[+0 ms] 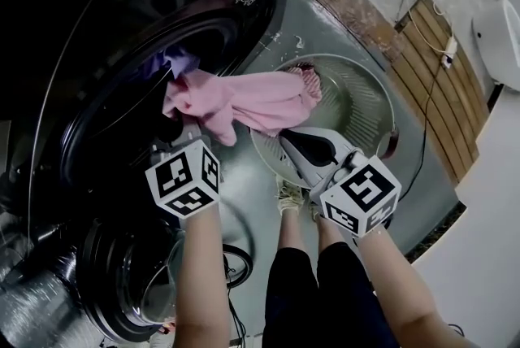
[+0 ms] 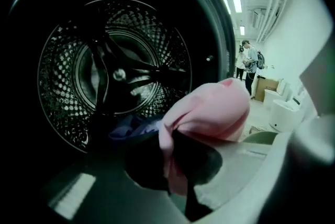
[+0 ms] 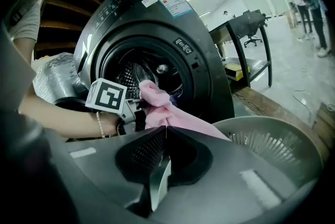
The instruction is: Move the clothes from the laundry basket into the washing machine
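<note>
A pink garment (image 1: pixel 244 102) stretches from the dark washing machine's round opening (image 1: pixel 154 70) across to the grey laundry basket (image 1: pixel 370 106). My left gripper (image 1: pixel 180 127) is shut on the garment's bunched end at the drum mouth. In the left gripper view that gripper (image 2: pixel 175 173) pinches the pink garment (image 2: pixel 209 110) before the perforated drum (image 2: pixel 78 87), where a purple cloth (image 2: pixel 131 126) lies. My right gripper (image 1: pixel 286 137) is shut, its tips against the garment's lower edge above the basket. The right gripper view shows that gripper (image 3: pixel 165 131), the pink garment (image 3: pixel 172 115) and the basket (image 3: pixel 277 144).
The machine's open door (image 1: pixel 122 281) hangs low at the left beside silver ducting (image 3: pixel 52 79). My legs and shoes (image 1: pixel 296 257) stand in front of the basket. A wooden pallet (image 1: pixel 443 86) with a cable and power strip (image 1: pixel 448 50) lies to the right. A black desk frame (image 3: pixel 246 40) stands farther off.
</note>
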`<state>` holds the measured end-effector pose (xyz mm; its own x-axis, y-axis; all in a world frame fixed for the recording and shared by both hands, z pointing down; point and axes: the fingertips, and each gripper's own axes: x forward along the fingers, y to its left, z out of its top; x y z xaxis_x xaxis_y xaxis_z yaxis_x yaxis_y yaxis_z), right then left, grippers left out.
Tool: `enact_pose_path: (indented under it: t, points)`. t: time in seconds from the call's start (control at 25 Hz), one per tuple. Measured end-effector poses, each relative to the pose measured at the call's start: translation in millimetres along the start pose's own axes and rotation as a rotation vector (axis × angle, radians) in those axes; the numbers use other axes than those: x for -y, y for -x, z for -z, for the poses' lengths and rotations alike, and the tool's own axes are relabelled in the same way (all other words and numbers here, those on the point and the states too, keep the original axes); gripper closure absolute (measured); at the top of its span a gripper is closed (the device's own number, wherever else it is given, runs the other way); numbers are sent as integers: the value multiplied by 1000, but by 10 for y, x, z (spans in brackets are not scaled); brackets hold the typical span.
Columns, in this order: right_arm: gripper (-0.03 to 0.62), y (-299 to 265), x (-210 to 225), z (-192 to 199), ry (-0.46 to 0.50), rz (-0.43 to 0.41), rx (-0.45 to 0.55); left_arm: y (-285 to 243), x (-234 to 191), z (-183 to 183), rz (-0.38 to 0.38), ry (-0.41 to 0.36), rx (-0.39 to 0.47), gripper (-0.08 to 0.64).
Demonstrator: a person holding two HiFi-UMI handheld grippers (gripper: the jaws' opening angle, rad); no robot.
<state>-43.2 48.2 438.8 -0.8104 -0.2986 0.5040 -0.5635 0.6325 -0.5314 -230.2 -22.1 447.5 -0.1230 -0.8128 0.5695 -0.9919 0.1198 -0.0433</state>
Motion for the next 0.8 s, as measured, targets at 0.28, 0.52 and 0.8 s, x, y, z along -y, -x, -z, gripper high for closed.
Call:
enact_pose_path:
  t: [0.28,0.52,0.8]
  points:
    - [578,-136,47,10,-1,-2,-17,-343,-548,-616,-175,13,124,532]
    - [575,-204,-4,133,-10,-10,-46,-539,-808,-671,-285,50,157,520]
    - [574,-221,-57,220,-18,-17,-59,-624,-784,-392,-207,321,103,256]
